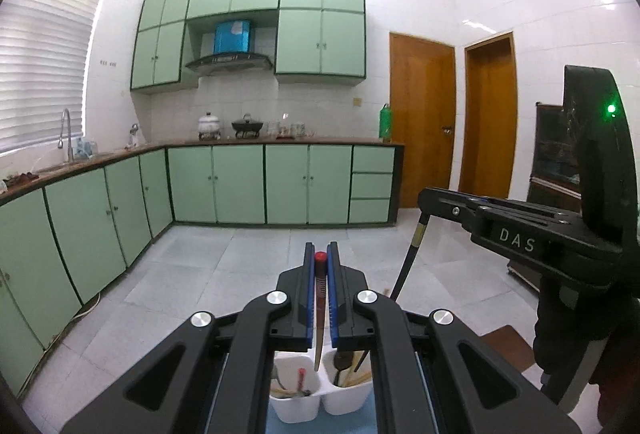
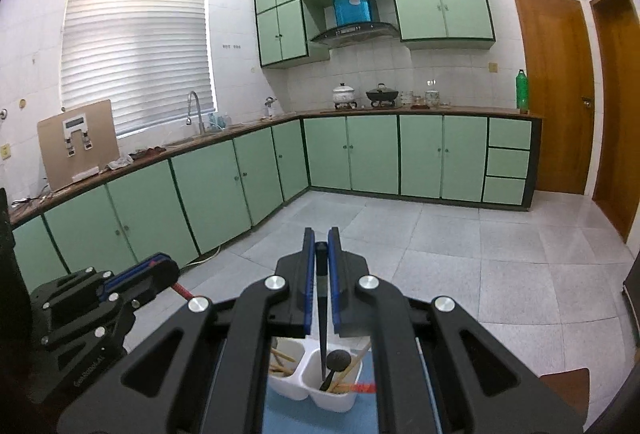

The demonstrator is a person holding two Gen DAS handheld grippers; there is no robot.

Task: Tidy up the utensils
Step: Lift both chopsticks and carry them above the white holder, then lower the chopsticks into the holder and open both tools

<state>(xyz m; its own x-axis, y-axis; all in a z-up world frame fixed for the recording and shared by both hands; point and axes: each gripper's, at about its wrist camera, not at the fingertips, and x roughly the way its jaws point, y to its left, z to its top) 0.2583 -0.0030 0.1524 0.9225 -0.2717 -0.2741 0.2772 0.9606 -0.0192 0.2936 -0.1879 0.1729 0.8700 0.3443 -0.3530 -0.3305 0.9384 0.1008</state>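
Observation:
My left gripper (image 1: 320,260) is shut on a red-topped chopstick (image 1: 319,298) that hangs down over the left compartment of a white two-compartment utensil holder (image 1: 312,408). My right gripper (image 2: 320,246) is shut on a black chopstick (image 2: 322,314) whose tip reaches into the holder's right compartment (image 2: 334,400). The right gripper with its black chopstick (image 1: 410,254) also shows at the right of the left wrist view. The left gripper (image 2: 140,274) shows at the lower left of the right wrist view. The holder has wooden chopsticks (image 2: 282,358) and a black spoon (image 2: 338,360) in it.
The holder stands on a blue mat (image 2: 280,414). Beyond lies a grey tiled floor (image 2: 460,254), green cabinets (image 2: 240,177) under an L-shaped counter, and wooden doors (image 2: 556,93) at the right. A brown table corner (image 2: 568,382) shows at the lower right.

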